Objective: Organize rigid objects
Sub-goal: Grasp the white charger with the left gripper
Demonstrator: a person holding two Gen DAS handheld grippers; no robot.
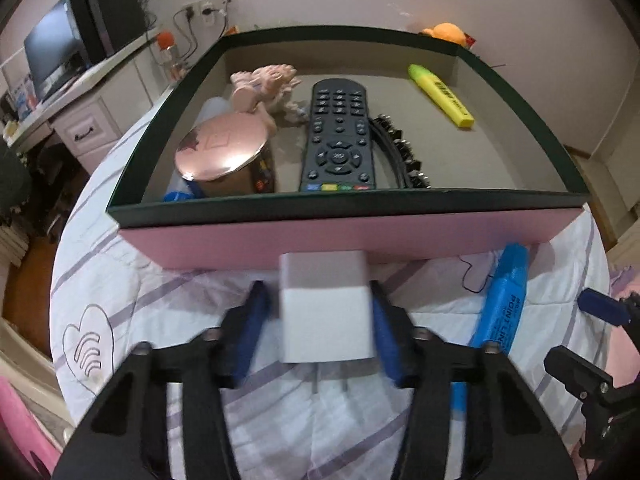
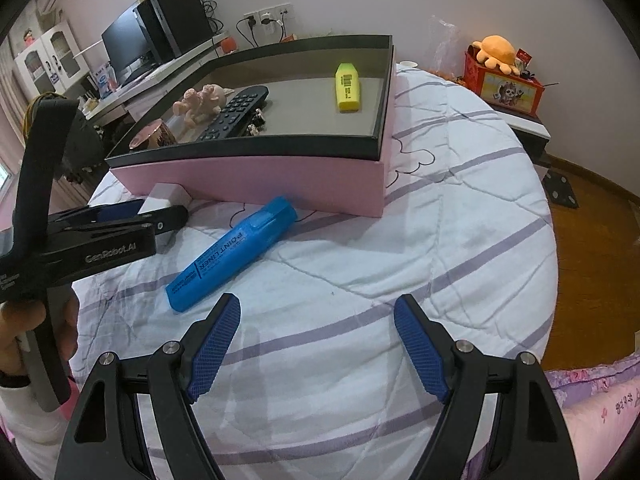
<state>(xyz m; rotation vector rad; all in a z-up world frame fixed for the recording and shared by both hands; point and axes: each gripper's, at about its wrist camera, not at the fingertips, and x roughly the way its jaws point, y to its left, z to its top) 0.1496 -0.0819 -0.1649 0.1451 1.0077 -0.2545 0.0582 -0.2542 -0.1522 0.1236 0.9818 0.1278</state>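
White charger block (image 1: 326,308) sits clamped in the left claw (image 1: 322,320), low over the bed (image 2: 360,240), just before the pink box (image 1: 340,240). Next it needs lifting over the rim. Right claw (image 2: 318,344) hangs spread and empty near the blue marker (image 2: 232,252).

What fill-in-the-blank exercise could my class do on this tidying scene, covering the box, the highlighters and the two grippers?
1. The left gripper is shut on a white ____ lying on the quilt.
2. The highlighter inside the pink box is ____ in colour.
3. The blue highlighter lies ____ the box, on the quilt.
4. The right gripper has its jaws ____, with nothing between them.

Missing words: charger plug; yellow; outside; open
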